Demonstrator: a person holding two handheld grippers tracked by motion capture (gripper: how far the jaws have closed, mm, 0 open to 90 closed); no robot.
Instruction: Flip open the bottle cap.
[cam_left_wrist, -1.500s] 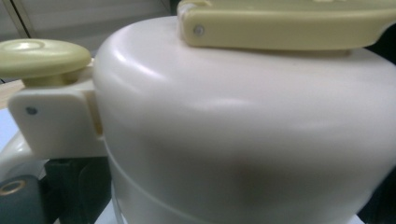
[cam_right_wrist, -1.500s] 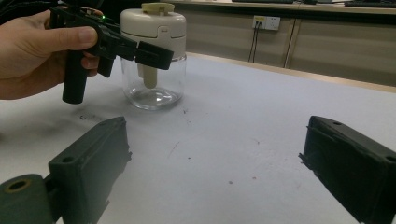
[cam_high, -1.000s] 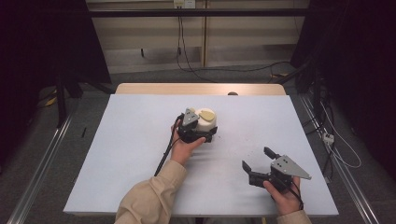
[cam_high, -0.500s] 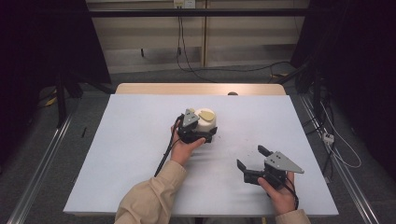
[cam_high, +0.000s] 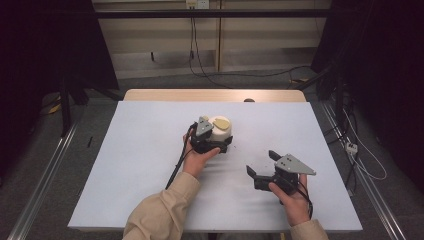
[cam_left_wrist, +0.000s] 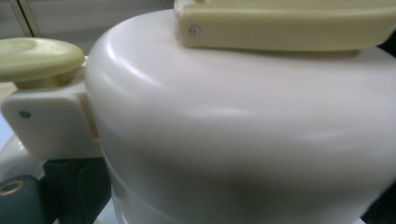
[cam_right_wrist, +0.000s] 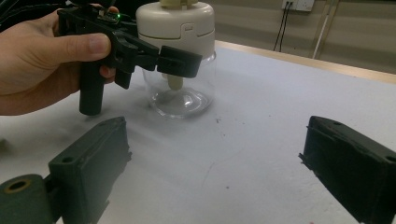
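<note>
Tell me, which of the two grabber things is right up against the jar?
The left gripper: its jaws reach around the jar, just under the cream lid. The right gripper sits apart on the bare table, jaws wide open.

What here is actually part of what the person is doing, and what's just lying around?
In use:
- clear jar with a cream lid, standing on the table
- left gripper, its jaws around the jar
- right gripper, open, held apart from the jar
- white table, which bears it all

Just lying about:
- cables on the floor behind the table
- white plug on the floor to the right
</note>
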